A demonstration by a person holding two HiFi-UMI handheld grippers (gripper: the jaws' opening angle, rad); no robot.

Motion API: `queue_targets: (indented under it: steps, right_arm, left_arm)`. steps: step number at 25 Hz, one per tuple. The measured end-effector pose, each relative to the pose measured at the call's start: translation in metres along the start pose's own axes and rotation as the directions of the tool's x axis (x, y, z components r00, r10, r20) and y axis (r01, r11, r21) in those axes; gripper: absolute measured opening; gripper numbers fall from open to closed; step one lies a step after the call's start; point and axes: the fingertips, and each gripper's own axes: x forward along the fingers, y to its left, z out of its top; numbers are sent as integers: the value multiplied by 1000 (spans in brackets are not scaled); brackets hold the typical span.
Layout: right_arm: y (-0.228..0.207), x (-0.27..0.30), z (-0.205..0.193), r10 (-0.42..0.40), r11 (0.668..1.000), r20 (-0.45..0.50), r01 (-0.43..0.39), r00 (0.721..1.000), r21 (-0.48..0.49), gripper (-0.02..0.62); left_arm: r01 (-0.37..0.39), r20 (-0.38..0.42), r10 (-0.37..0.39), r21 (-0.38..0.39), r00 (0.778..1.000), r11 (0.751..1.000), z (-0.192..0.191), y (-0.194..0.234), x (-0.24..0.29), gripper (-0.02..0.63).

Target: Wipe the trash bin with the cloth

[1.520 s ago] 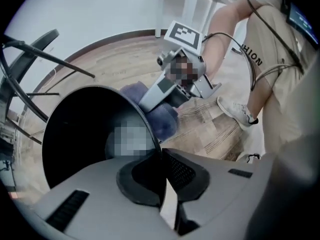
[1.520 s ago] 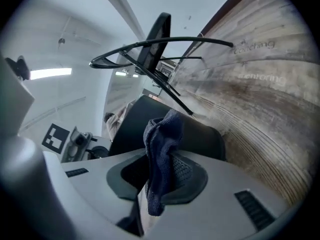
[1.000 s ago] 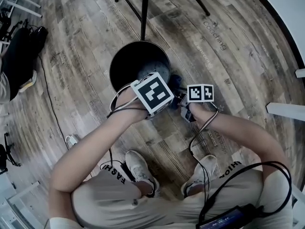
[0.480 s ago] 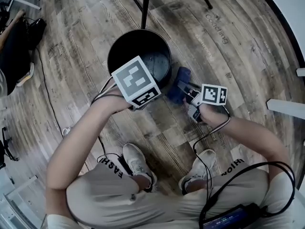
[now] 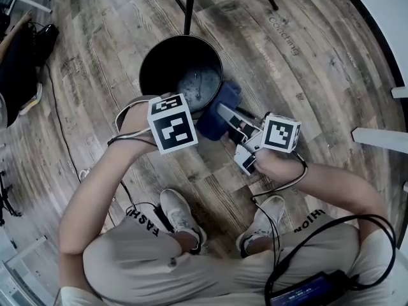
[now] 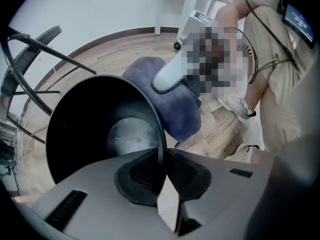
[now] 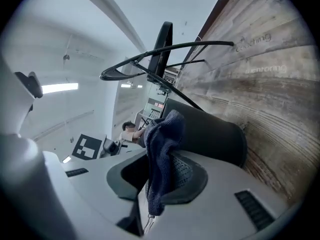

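Two grippers: left [image 6: 164,176] closing on trash bin [image 6: 75,129], right [image 7: 160,184] pinching cloth [image 7: 162,149].

A worn wooden floor [image 5: 306,75] fills the head view. Near its far edge stand the thin black legs of a chair [image 5: 189,5], one straight post with slanted struts beside it. Pale printed lettering [image 5: 284,36] lies on the boards toward the far right. At the left edge sits a black shape [image 5: 19,69], too dim to name. White bars [image 5: 379,139] jut in from the right edge. Two white sneakers [image 5: 180,217] stand at the near edge below beige trousers [image 5: 153,269], and a dark device with a blue screen [image 5: 299,294] hangs there.
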Motion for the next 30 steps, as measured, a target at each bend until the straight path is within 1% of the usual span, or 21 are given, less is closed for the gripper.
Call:
queue_targets:
  steps: [2, 4, 7, 11, 14, 16, 18, 21, 22, 23, 25, 26, 27, 28, 29, 30]
  right_arm:
    - [-3, 4, 2, -22, 1000, -2, 22, 1000, 6, 63]
    - [-16, 2, 4, -72, 997, -7, 72, 997, 17, 63]
    - [-35, 2, 2, -121, 992, -26, 121, 992, 29, 63]
    - [-61, 2, -7, -178, 982, -66, 181, 982, 46, 63]
    - [-86, -1, -8, -232, 970, -94, 237, 968, 47, 63]
    - [-106, -1, -13, -271, 959, -120, 279, 955, 50, 63]
    - [-128, 1, -25, -306, 947, -156, 317, 939, 55, 63]
    - [-165, 1, -37, -365, 920, -225, 387, 904, 64, 63]
    - [-177, 1, -41, -391, 907, -254, 418, 884, 59, 63]
    - [-188, 0, -46, -421, 891, -287, 452, 860, 47, 63]
    - [-204, -1, -58, -475, 860, -347, 511, 809, 14, 63]
    - [-207, 0, -62, -489, 850, -366, 527, 792, 3, 63]
    - [-208, 0, -63, -494, 847, -374, 532, 785, -4, 63]
    - [-206, 0, -63, -492, 850, -371, 527, 787, -7, 63]
    - [-203, -1, -60, -485, 856, -358, 516, 798, -10, 63]
    - [-198, -4, -56, -475, 865, -335, 502, 814, -10, 63]
  left_arm:
    - [-15, -6, 15, 28, 1000, 999, 4, -1, 1, 26]
    - [-25, 11, 24, 32, 1000, 999, 10, -2, 3, 18]
    - [-7, 48, 7, 8, 999, 1000, 16, -1, 2, 18]
    - [19, 59, -17, -29, 998, 999, 23, 0, 2, 18]
    - [30, 69, -24, -88, 997, 996, 36, 3, 3, 19]
    - [44, 82, -31, -156, 996, 987, 43, 5, 2, 20]
    - [58, 100, -36, -230, 994, 971, 46, 8, 1, 20]
    - [103, 126, -64, -338, 990, 935, 55, 10, 1, 23]
    - [104, 130, -61, -359, 990, 928, 59, 11, 0, 23]
    - [96, 130, -51, -368, 990, 925, 63, 12, 0, 23]
    - [76, 131, -29, -369, 991, 926, 65, 13, -1, 26]
    - [76, 144, -24, -369, 989, 926, 66, 13, -2, 28]
    - [88, 169, -26, -372, 985, 924, 67, 14, -4, 29]
    - [112, 203, -36, -377, 979, 919, 68, 13, -6, 29]
    - [142, 238, -52, -379, 970, 914, 69, 12, -10, 31]
    - [165, 265, -65, -374, 962, 913, 69, 10, -15, 52]
